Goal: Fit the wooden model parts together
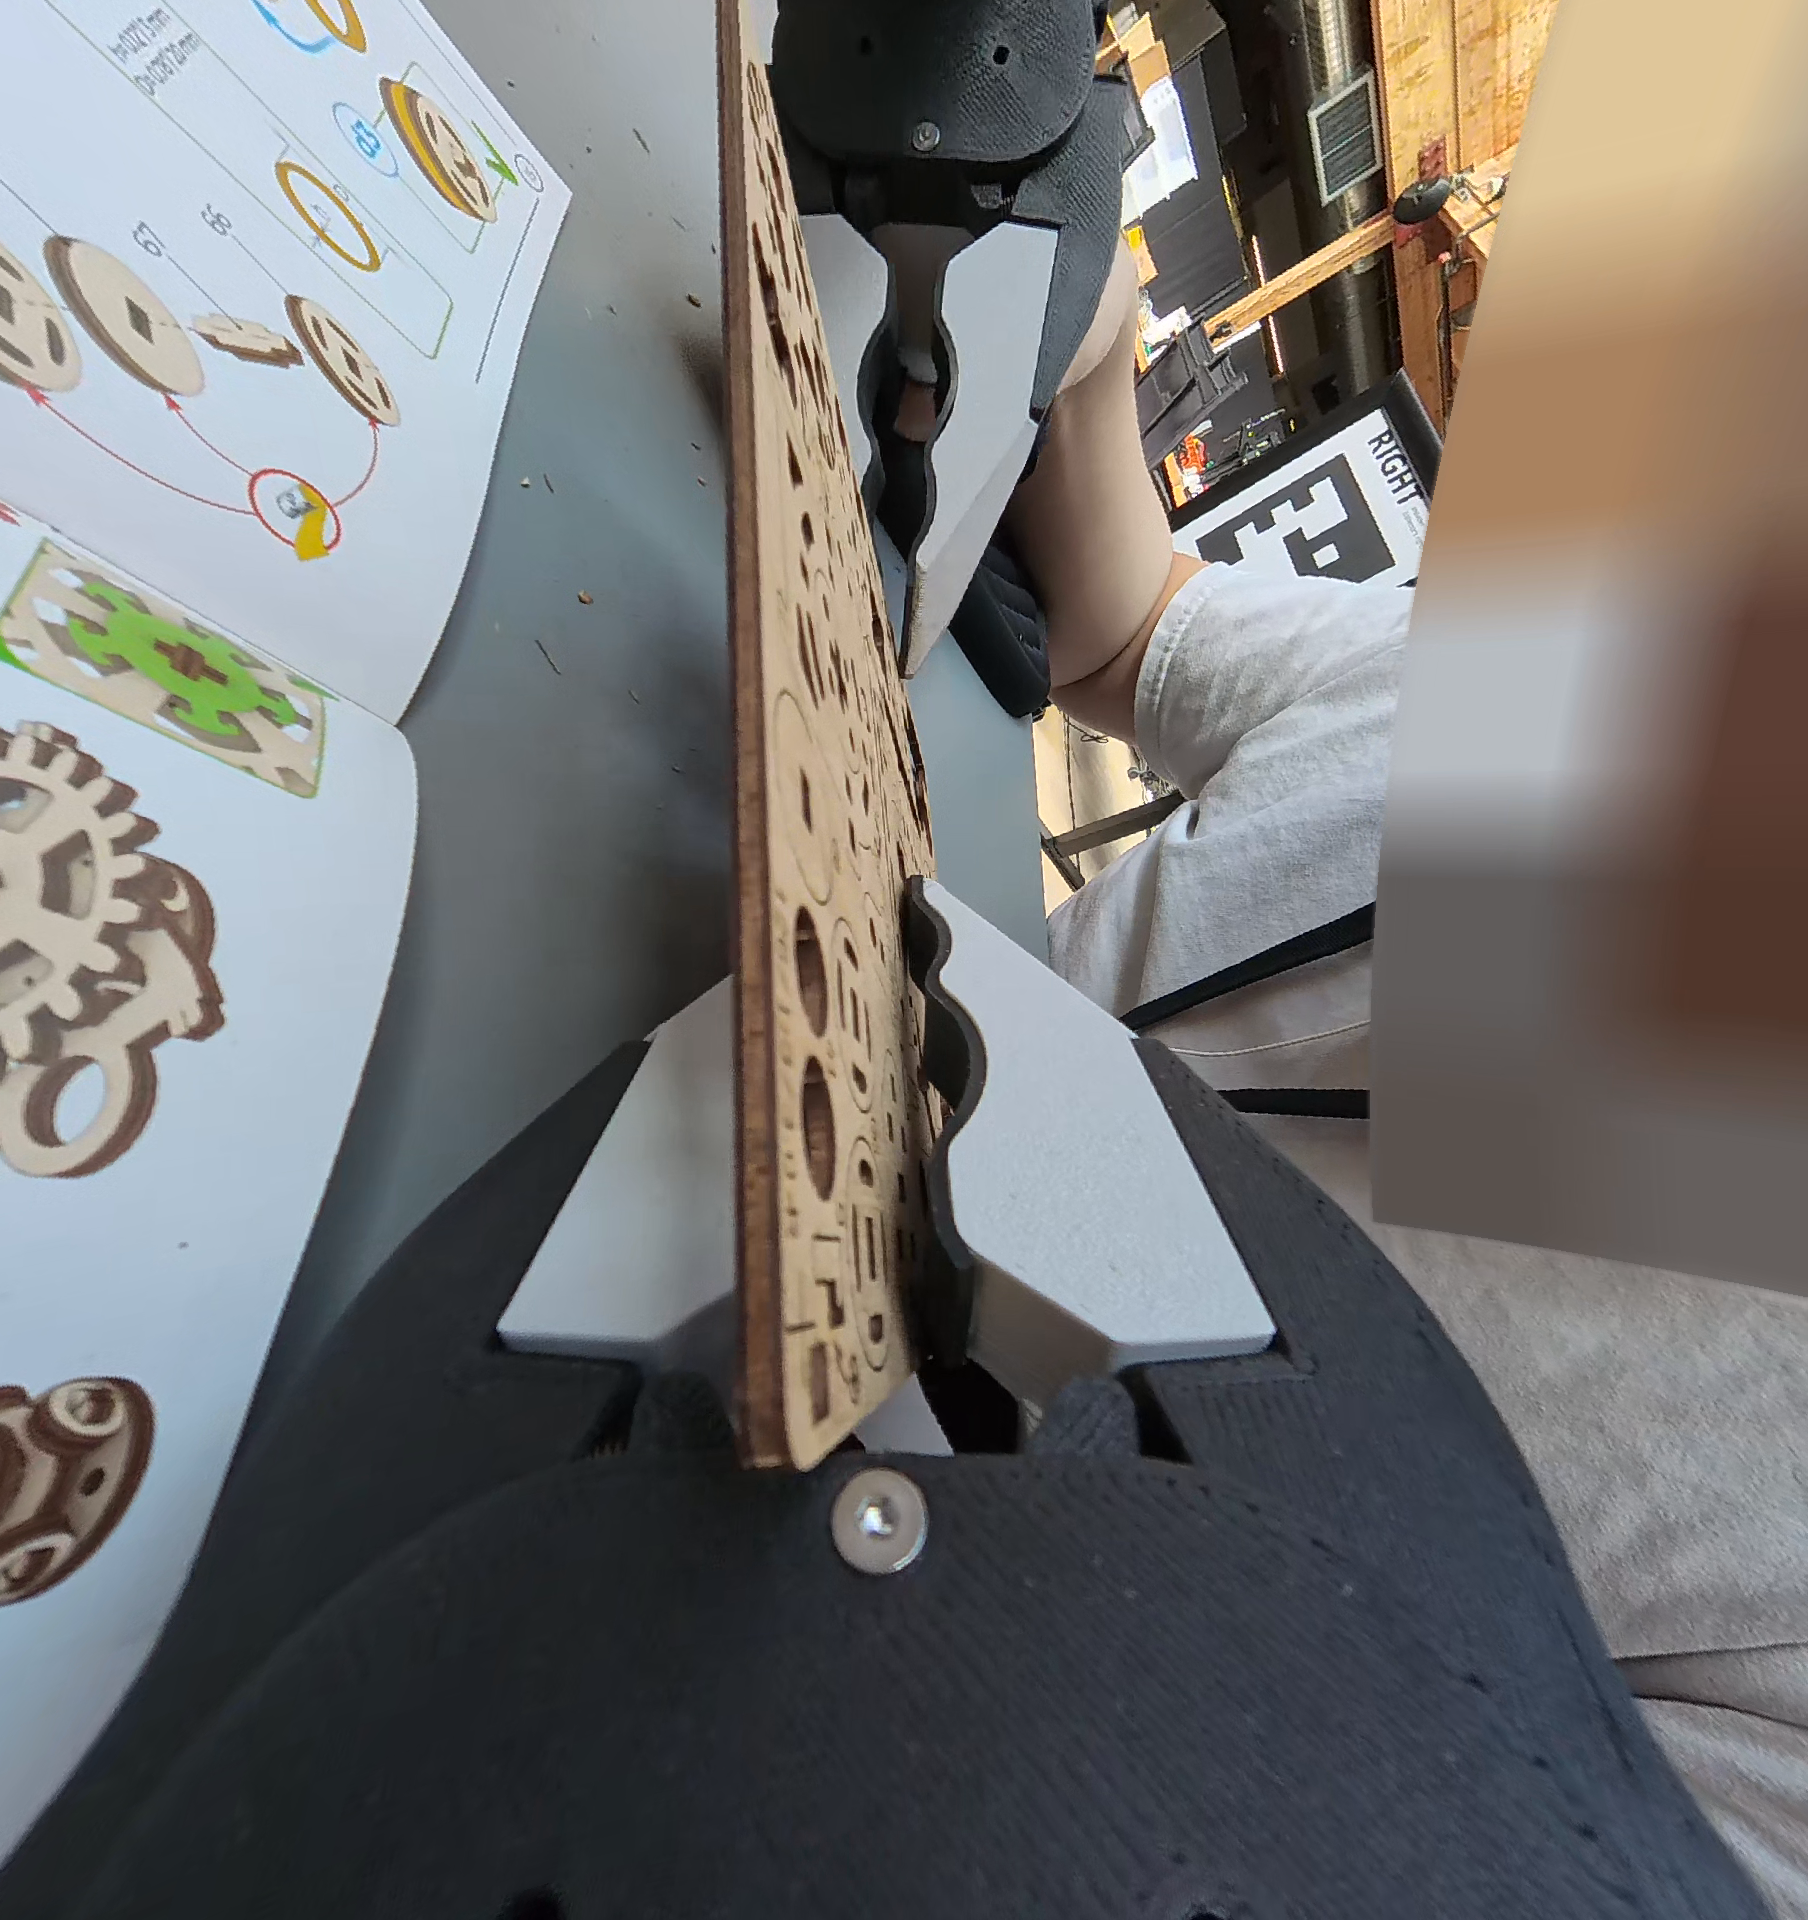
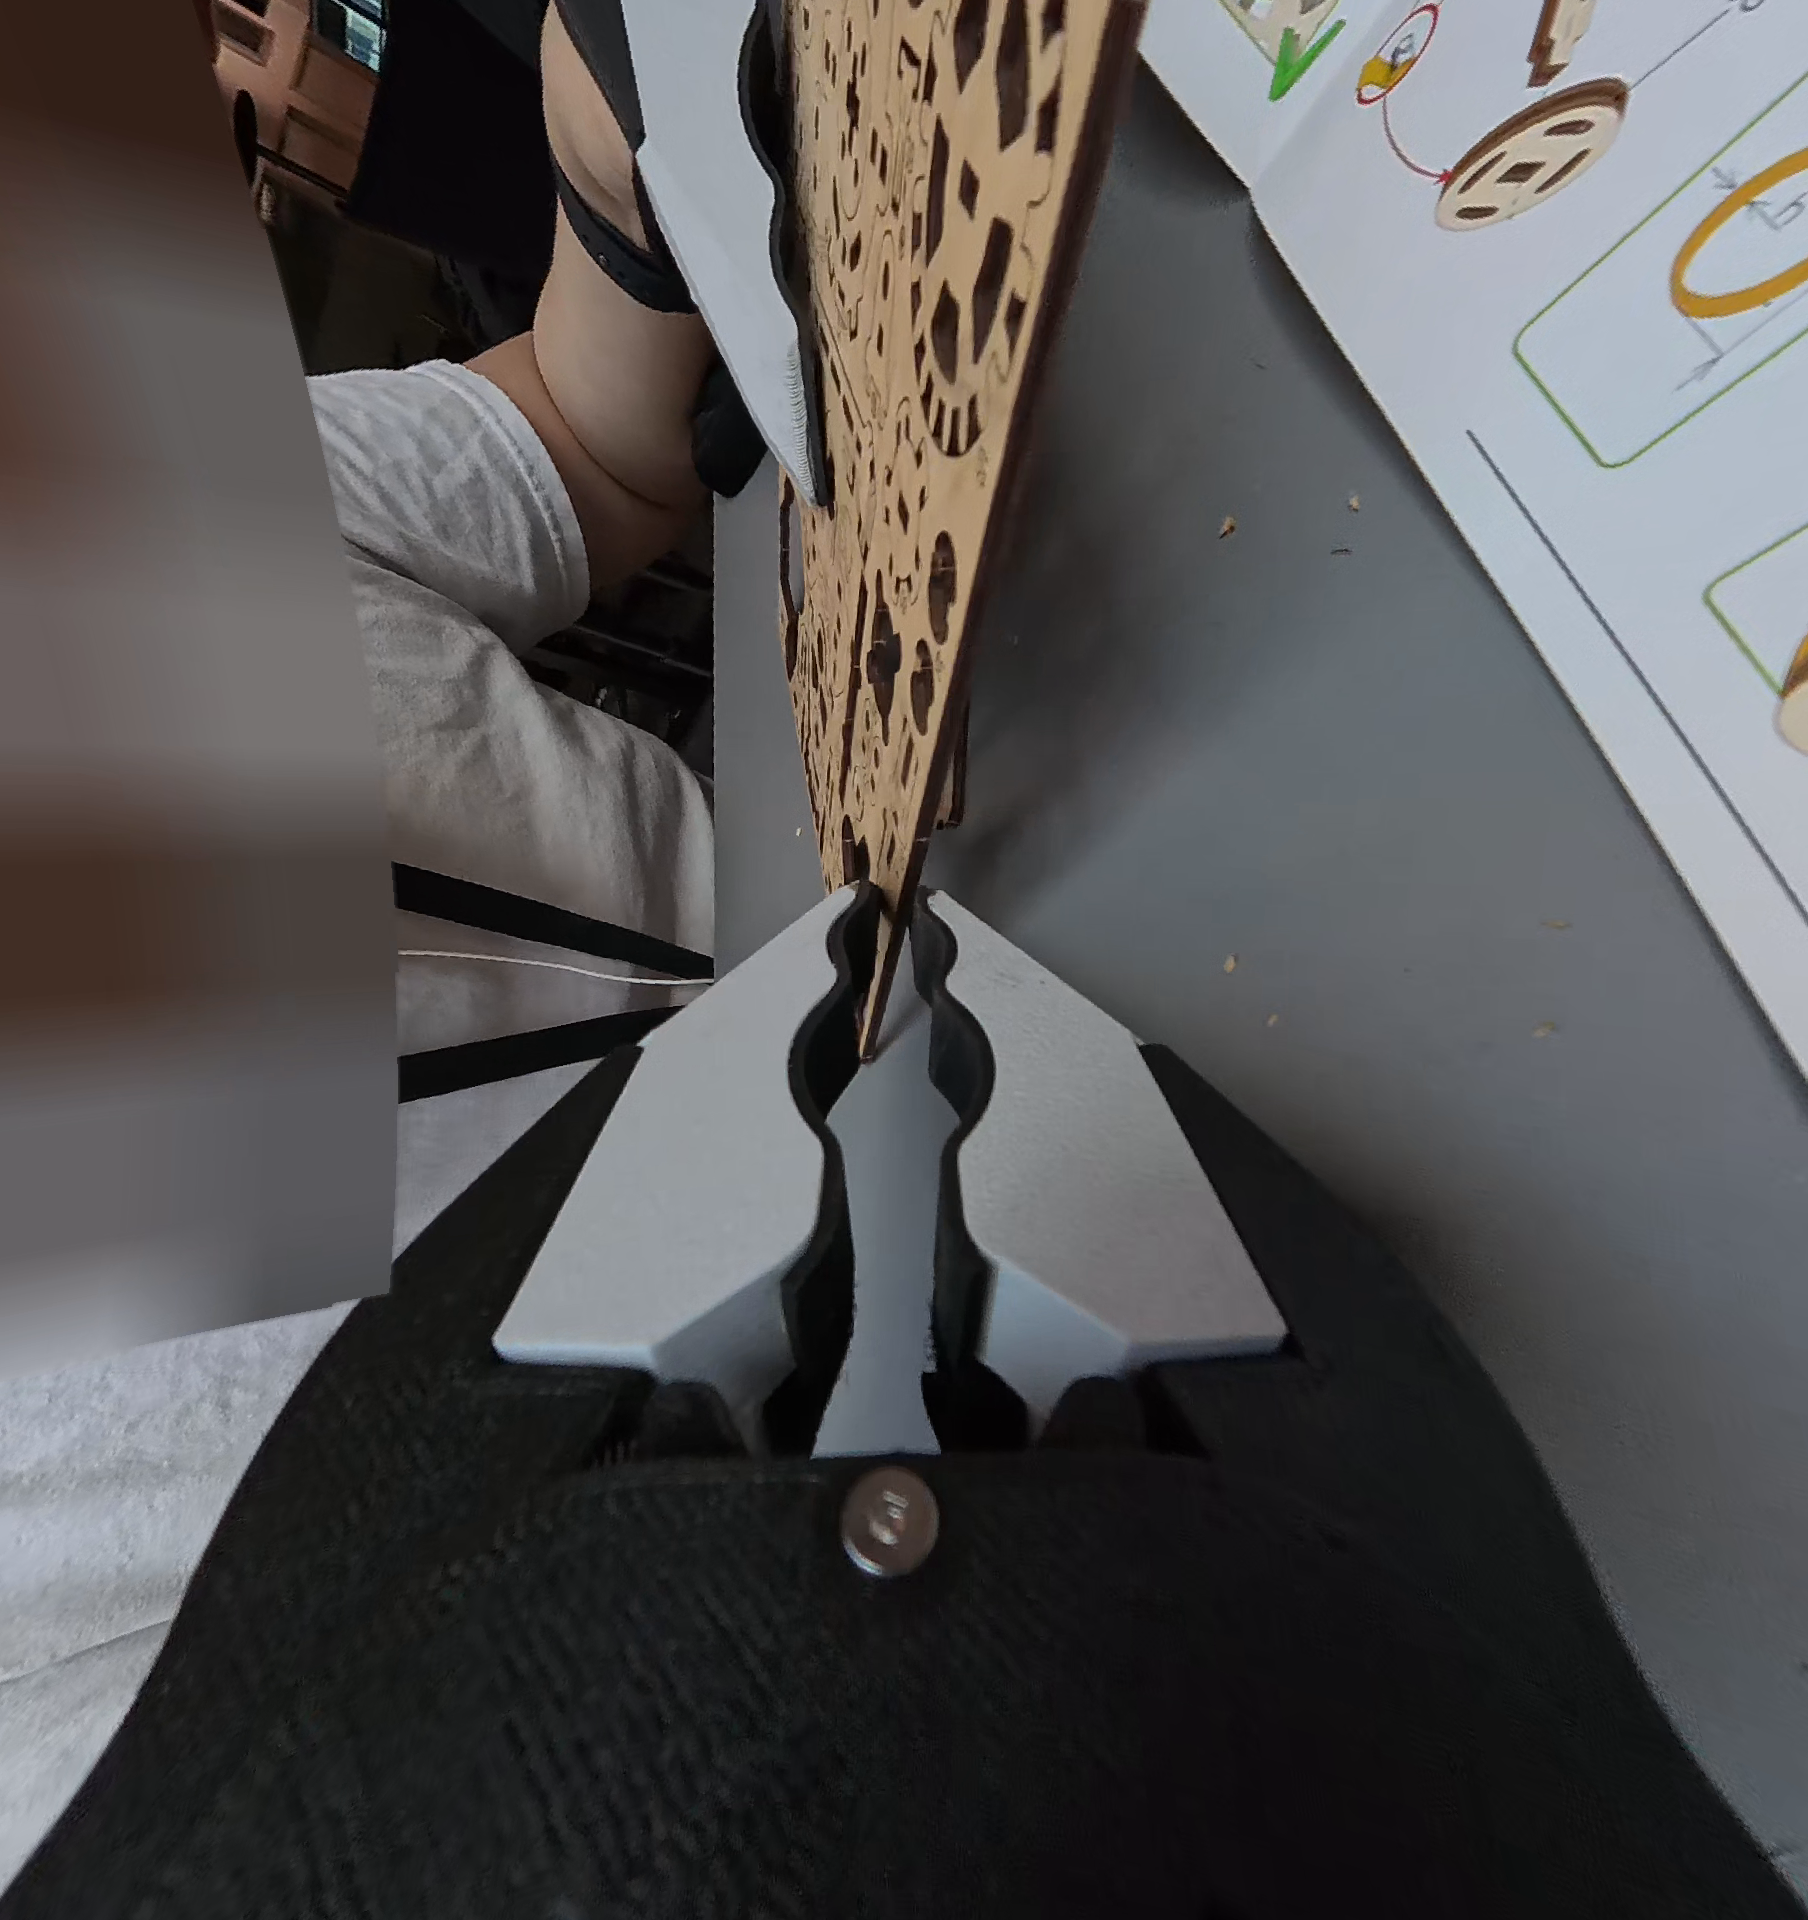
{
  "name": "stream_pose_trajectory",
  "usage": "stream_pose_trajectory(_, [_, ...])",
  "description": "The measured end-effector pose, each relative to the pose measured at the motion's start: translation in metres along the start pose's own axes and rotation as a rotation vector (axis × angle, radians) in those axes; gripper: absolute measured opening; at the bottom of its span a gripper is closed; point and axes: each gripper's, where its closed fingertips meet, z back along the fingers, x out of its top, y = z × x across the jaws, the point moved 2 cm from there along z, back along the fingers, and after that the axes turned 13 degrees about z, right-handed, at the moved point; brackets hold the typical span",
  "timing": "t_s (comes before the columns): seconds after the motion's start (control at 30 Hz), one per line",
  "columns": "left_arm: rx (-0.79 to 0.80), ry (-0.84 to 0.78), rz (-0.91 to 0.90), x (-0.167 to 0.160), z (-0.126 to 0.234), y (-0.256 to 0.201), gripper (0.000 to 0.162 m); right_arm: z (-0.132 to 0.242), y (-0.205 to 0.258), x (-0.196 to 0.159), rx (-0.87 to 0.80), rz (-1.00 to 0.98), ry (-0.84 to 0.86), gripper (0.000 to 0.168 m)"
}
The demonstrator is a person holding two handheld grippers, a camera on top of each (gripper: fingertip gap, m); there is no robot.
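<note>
Left wrist view: a grey bench is seen carrying an instruction booklet near its edge. A wooden sheet is held on edge above it, clenched at opposite ends by left gripper and right gripper jaws.

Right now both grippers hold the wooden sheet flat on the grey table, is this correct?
Not flat: the wooden sheet stands on edge above the grey table, clamped at opposite ends by the left gripper and right gripper. The left wrist view shows it.
</note>
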Motion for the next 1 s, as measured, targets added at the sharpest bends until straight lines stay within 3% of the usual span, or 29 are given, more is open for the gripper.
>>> stream_pose_trajectory(1.0, [0.025,-0.001,-0.004,-0.0016,-0.0003,0.0004,0.002,-0.0033,-0.007,-0.0046,-0.125,-0.015,0.041,0.006])
